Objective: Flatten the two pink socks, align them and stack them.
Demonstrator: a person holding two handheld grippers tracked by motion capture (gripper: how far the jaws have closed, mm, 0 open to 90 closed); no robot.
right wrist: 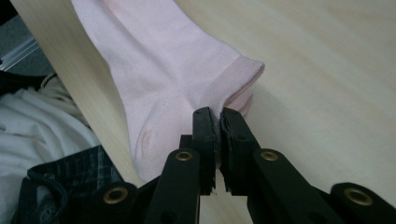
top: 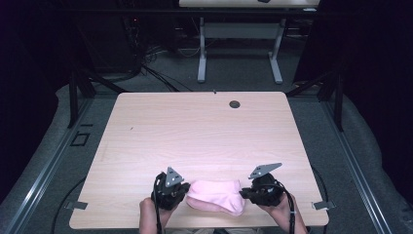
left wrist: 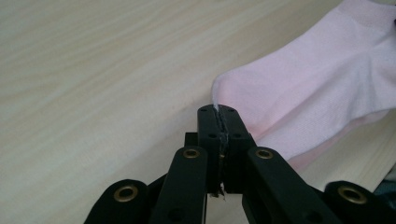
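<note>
At the near edge of the worktop (top: 195, 126), a pink sock (top: 216, 195) lies stretched between two hand-held grippers, its long axis running left to right along that edge.

On the left, the left gripper (top: 181, 191) sits at the sock's left end. In the left gripper view its jaws are pressed fully together (left wrist: 218, 122), with a thin sliver of the sock's (left wrist: 308, 88) fabric pinched between the pads. From there the sock runs away to the right and up across the wood (left wrist: 93, 74).

In the middle the sock rests on the worktop, bunched slightly, with no slack hanging free that I can see from above.

On the right, the right gripper (top: 246, 192) holds the other end. In the right gripper view its jaws are all but closed (right wrist: 218, 122), clamped on the sock (right wrist: 163, 79) just below the ribbed cuff (right wrist: 243, 70), beside the heel. The sock's body trails off to the upper left, close along the worktop's edge (right wrist: 60, 56), with clothing visible below it.

Both hands are equally near, one at each end, so the coming move likely turns on that left-right axis: drawing the ends apart would flatten the sock, bringing them together would fold it. Which is intended I cannot tell.
</note>
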